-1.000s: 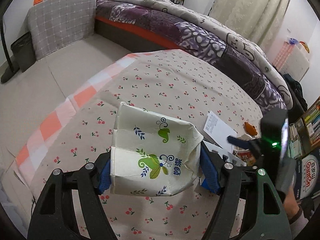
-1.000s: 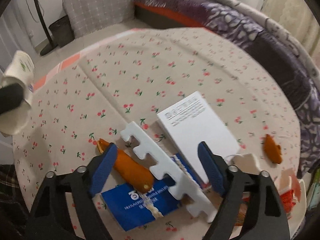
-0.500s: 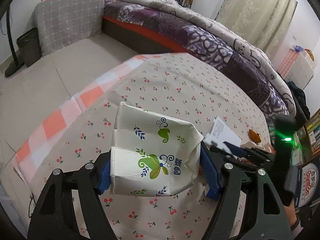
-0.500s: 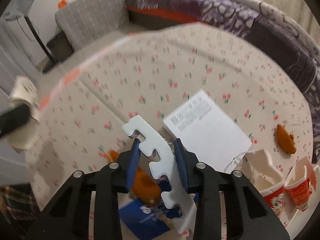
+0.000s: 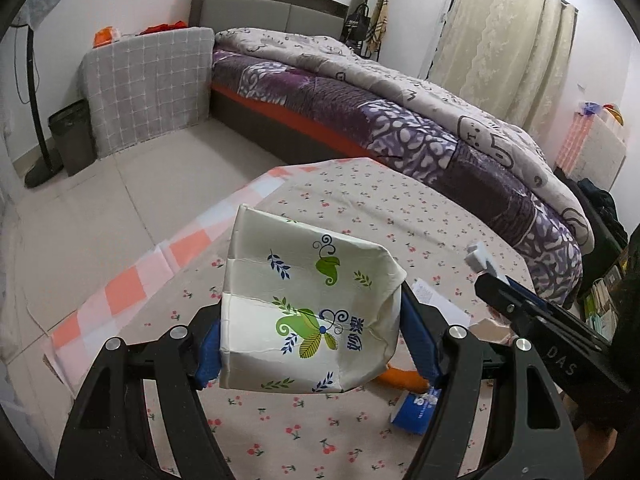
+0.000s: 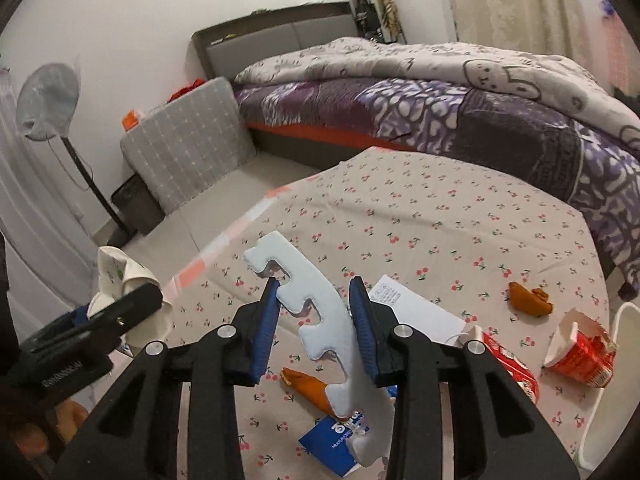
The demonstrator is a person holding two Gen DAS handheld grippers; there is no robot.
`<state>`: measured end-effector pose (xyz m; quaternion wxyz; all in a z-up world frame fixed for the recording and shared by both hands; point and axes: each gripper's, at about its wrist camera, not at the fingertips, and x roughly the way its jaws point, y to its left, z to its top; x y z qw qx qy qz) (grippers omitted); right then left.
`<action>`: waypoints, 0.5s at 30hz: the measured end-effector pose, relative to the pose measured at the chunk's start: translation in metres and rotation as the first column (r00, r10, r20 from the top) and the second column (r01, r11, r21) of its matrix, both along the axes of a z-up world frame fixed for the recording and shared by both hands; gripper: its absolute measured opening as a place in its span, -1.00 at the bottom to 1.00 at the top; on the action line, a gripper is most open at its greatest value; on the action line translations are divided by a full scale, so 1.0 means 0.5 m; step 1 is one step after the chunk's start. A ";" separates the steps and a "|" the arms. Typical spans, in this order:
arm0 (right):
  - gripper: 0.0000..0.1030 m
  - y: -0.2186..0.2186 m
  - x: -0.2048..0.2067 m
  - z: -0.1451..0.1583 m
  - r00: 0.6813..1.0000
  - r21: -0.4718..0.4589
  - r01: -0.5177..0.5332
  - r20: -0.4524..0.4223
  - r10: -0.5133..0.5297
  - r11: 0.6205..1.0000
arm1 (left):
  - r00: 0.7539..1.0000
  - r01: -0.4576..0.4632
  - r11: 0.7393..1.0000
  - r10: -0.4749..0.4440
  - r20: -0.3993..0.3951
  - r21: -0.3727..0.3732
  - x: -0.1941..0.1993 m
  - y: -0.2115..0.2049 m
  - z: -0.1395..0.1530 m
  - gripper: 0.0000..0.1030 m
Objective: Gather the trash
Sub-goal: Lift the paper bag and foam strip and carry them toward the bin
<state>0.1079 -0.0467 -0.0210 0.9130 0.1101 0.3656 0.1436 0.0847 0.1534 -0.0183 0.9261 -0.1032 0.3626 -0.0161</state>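
Note:
My left gripper (image 5: 312, 332) is shut on a white paper bag (image 5: 304, 280) printed with green leaves, held above the cherry-print tablecloth (image 5: 360, 200). My right gripper (image 6: 316, 314) is shut on a notched white foam strip (image 6: 296, 268), lifted off the table with its lower end hanging between the arms. In the right wrist view the left gripper (image 6: 120, 312) and its bag (image 6: 116, 268) are at the left edge. On the cloth lie an orange peel (image 6: 308, 386), a blue packet (image 6: 336, 436), a white card (image 6: 412, 312), another peel (image 6: 528, 300) and a torn red cup (image 6: 580, 348).
A white container rim (image 6: 616, 380) stands at the table's right edge. A bed with a purple quilt (image 5: 440, 120) runs behind the table. A grey checked cushion (image 5: 148, 88), a dark bin (image 5: 72, 136) and a fan stand (image 6: 92, 184) are on the floor.
The right gripper closed on the foam strip and lifted it off the table, rolling as it rose. The left gripper rose a little with the bag still in it.

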 end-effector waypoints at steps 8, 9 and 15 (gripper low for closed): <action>-0.29 -0.054 -0.027 0.018 0.999 0.009 0.052 0.016 -0.052 0.999 | 0.999 0.037 0.999 -0.037 0.016 0.002 -0.003 -0.051 0.010 0.37; -0.29 -0.061 -0.030 0.021 0.998 0.009 0.057 0.019 -0.057 0.998 | 0.999 0.043 0.999 -0.043 0.019 0.003 -0.003 -0.059 0.012 0.37; -0.29 -0.104 -0.045 0.033 0.995 0.016 0.092 0.028 -0.093 0.996 | 0.997 0.074 0.997 -0.074 0.026 0.005 -0.003 -0.098 0.016 0.37</action>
